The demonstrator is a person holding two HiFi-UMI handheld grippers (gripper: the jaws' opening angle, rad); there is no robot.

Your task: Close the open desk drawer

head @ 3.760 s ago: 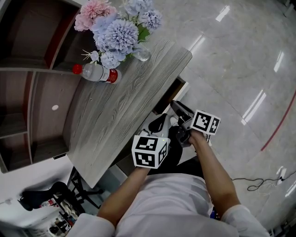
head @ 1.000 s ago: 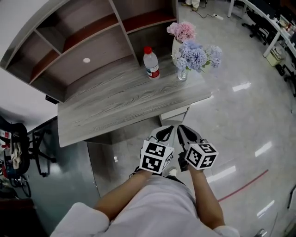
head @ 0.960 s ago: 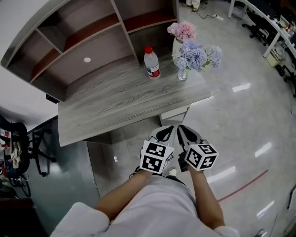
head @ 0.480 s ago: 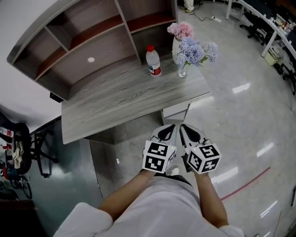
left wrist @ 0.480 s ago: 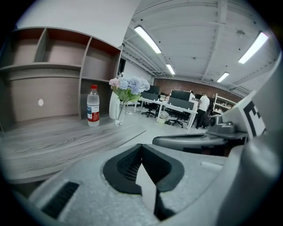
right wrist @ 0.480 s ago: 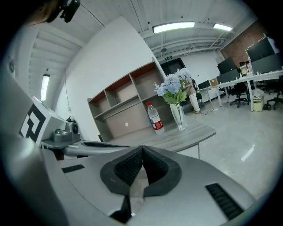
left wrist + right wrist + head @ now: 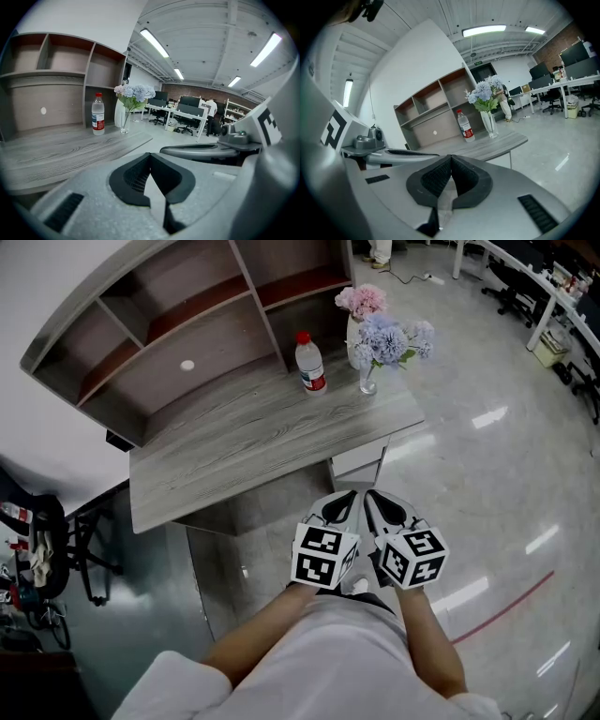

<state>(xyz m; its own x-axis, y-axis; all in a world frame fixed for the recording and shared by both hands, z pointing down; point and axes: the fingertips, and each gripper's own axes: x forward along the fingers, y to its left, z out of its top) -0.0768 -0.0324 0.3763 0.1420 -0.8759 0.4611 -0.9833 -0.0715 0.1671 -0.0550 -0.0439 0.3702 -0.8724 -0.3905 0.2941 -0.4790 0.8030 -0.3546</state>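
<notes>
desk drawer [image 7: 360,459], frame centre: rigid, likely slides lightly; push its white front | left gripper [image 7: 341,507], right gripper [image 7: 377,508]: both 2 claws together, empty

I can read no text anywhere: the red label on the water bottle [image 7: 308,365] on the tabletop [image 7: 253,446] is too small to make out, and the marker cubes [image 7: 324,556] bear only black-and-white squares.

I count one grey wood-grain desk [image 7: 244,442], one white desk drawer [image 7: 359,461], one clear red-capped plastic bottle [image 7: 310,363], two flower vases, white [image 7: 353,331] and clear glass [image 7: 367,385], and one brown open-shelf unit [image 7: 187,324].
</notes>
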